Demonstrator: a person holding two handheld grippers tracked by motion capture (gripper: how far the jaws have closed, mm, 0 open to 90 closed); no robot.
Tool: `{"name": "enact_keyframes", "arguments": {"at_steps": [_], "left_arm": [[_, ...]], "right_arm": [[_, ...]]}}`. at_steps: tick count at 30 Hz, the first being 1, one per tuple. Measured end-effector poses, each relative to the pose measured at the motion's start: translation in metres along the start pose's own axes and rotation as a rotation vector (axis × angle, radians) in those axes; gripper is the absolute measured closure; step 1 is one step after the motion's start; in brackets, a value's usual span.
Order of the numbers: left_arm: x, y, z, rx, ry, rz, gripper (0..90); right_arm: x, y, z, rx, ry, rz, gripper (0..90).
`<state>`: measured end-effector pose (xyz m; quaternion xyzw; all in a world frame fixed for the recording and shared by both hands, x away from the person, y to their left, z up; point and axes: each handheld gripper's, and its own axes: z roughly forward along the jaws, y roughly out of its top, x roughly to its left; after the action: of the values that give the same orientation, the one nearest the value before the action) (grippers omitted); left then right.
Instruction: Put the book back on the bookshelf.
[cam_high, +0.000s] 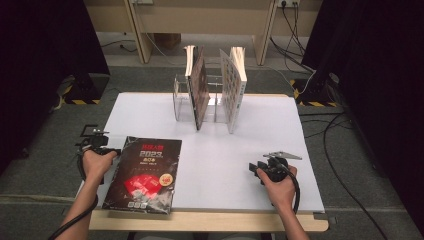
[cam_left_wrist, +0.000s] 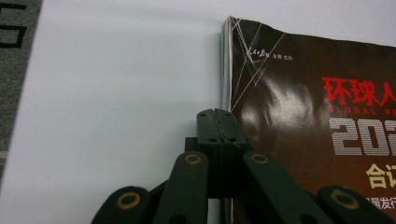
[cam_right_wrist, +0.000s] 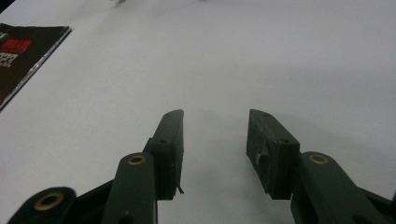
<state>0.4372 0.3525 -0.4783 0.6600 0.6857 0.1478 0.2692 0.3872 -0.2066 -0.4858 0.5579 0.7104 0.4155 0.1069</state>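
My L gripper (cam_left_wrist: 219, 122) fingers are pinched together at the magazine (cam_left_wrist: 308, 121) spine; R gripper (cam_right_wrist: 215, 140) fingers apart, idle. Next: lift mag toward rack (cam_high: 182, 95).

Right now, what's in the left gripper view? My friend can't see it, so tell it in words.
The left tool, its jaws pressed together, sits at the spine edge of a black magazine with red and white lettering. The magazine lies flat on a white table.
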Motion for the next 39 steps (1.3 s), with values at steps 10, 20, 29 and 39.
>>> {"name": "enact_keyframes", "arguments": {"at_steps": [10, 20, 29, 39], "left_arm": [[0.002, -0.008, -0.009, 0.046, -0.017, 0.024, 89.4], [-0.002, -0.019, -0.019, 0.088, -0.016, 0.039, 89.5], [-0.02, -0.024, -0.018, 0.104, -0.057, 0.026, 89.5], [-0.059, -0.031, -0.015, 0.119, -0.108, 0.053, 89.4]], "right_arm": [[-0.003, 0.0, -0.004, -0.008, -0.002, 0.008, 56.9], [-0.001, 0.0, -0.002, -0.005, -0.001, 0.002, 56.8], [0.002, 0.001, 0.001, 0.0, 0.003, -0.004, 56.9], [0.008, 0.004, 0.005, 0.005, 0.004, -0.019, 56.9]]}}
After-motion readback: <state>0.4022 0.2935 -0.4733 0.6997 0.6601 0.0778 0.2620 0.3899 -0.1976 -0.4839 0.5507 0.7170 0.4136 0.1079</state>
